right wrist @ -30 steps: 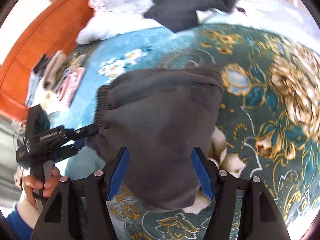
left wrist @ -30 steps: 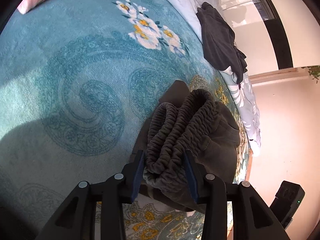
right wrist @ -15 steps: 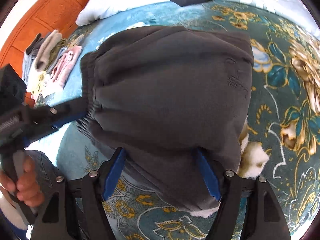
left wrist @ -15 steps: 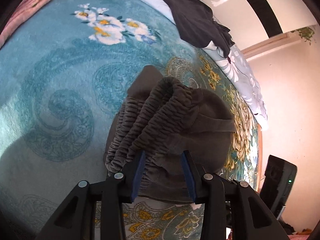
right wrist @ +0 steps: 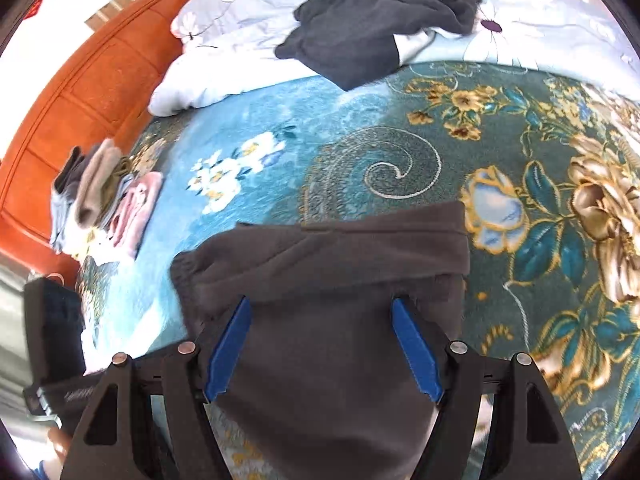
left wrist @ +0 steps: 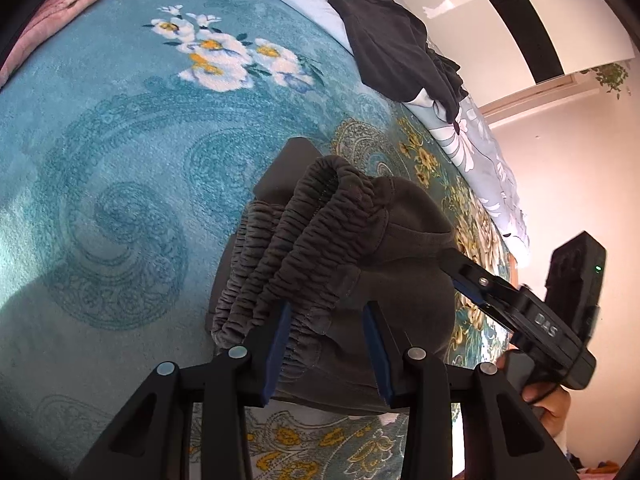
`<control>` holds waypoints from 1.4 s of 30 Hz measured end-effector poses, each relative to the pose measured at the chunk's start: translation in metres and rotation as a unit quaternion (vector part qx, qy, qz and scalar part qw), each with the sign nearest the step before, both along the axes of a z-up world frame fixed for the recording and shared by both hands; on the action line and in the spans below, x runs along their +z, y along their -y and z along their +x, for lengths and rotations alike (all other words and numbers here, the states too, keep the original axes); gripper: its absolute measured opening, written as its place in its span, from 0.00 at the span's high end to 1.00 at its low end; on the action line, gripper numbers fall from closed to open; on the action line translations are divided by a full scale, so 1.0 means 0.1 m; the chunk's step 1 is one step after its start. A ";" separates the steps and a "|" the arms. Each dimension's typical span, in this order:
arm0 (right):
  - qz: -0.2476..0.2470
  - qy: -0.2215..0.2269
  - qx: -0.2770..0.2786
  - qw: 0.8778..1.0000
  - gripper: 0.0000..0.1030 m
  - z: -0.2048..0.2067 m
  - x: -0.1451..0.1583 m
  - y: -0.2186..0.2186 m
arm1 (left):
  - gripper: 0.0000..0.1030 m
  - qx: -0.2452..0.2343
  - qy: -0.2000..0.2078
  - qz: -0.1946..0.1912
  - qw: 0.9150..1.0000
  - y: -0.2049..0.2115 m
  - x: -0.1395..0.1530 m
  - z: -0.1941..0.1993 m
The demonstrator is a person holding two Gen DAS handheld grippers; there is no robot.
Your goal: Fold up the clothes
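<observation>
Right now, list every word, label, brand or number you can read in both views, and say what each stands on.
"DAS": white letters on the black body of the right tongs, seen from the left wrist view; a letter may be cut off.
Faint lettering on the body of the left tongs, at the left edge of the right wrist view: too blurred to read.
No readable text on the grey trousers, the blanket or the other clothes.

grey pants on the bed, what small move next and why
Probably close the right gripper on the folded grey pants. The fabric lies between its blue pads, which stand apart from it, while the left gripper straddles the bunched waistband. That would allow another fold.
</observation>
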State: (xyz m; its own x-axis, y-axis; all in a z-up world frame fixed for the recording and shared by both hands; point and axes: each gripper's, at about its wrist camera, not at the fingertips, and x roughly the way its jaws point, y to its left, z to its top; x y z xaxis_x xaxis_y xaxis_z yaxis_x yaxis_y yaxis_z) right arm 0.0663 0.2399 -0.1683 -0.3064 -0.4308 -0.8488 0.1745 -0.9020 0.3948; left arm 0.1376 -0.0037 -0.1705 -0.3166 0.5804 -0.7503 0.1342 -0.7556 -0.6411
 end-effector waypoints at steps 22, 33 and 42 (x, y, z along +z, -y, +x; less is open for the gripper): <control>-0.257 0.130 -0.066 0.955 0.17 0.61 -0.77 -1.00 | 0.14 -0.080 0.052 0.008 0.995 0.08 -0.42 -0.32; -0.268 0.112 -0.041 0.956 0.00 0.28 -0.81 -0.60 | 0.00 -0.153 0.072 0.046 0.985 0.01 -0.61 -0.58; -0.248 0.116 -0.060 0.960 0.00 0.28 -0.80 -0.57 | 0.00 -0.147 0.042 0.075 0.985 0.10 -0.62 -0.51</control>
State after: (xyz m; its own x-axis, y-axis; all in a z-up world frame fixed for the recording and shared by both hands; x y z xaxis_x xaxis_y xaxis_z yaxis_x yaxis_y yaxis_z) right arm 0.0940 0.2966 -0.2486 -0.2067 -0.7727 -0.6002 -0.0636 -0.6015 0.7963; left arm 0.0862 -0.0139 -0.2327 -0.0584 0.7442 -0.6654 -0.0198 -0.6673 -0.7446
